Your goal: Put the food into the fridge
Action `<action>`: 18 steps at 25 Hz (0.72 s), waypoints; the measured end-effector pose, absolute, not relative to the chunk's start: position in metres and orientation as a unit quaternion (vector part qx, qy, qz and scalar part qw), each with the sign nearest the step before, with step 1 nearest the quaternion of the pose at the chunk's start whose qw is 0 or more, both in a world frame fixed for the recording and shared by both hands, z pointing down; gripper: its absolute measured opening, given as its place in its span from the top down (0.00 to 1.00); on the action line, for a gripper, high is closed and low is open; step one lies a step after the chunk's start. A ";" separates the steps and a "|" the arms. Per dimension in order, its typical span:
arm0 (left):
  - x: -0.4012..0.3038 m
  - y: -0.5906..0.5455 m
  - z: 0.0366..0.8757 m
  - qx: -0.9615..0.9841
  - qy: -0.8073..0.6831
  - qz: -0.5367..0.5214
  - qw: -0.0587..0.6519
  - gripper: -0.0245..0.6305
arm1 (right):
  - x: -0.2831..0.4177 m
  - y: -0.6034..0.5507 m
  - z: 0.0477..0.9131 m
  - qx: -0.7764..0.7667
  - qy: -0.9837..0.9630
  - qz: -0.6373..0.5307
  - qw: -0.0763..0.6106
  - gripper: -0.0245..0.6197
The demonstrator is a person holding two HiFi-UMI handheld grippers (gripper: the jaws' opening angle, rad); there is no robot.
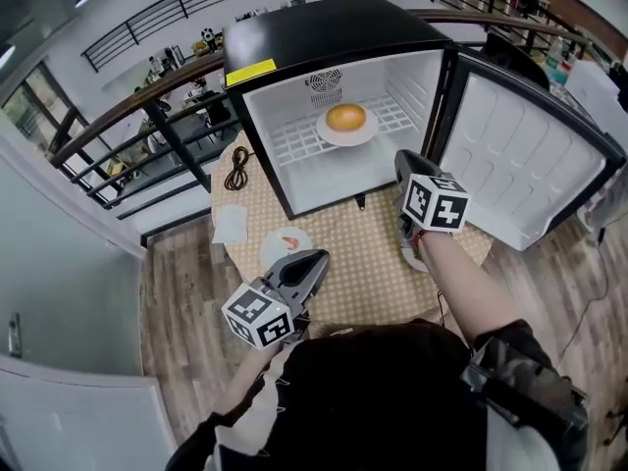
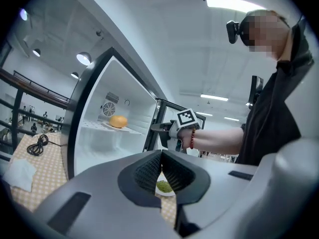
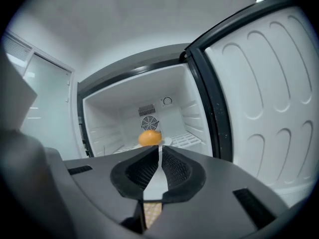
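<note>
one orange bun sits on one plate inside the one open fridge, two more plates, a red-topped plate and a green-topped plate, lie on the table, while the left gripper and right gripper are both pressed together, empty.

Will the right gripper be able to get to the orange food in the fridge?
Probably yes. The door stands wide open, and nothing shows between the right gripper and the orange food on its shelf. The fingers are shut, so they would need to open first.
</note>
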State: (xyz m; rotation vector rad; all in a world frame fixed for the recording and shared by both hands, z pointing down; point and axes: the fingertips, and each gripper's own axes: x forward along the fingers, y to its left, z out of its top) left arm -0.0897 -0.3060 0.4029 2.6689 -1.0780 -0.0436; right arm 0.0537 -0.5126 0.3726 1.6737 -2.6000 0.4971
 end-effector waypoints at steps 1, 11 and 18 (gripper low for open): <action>-0.081 -0.301 0.400 0.919 -0.370 -0.023 0.137 0.94 | 0.058 -0.501 0.372 0.521 -0.838 0.162 0.007 0.91; 0.000 -0.249 0.386 0.925 -0.353 -0.030 0.135 0.94 | 0.093 -0.388 0.368 0.354 -0.904 0.238 0.026 0.91; 0.036 -0.212 0.390 0.916 -0.374 -0.051 0.136 0.94 | 0.149 -0.312 0.380 0.340 -0.914 0.219 0.013 0.93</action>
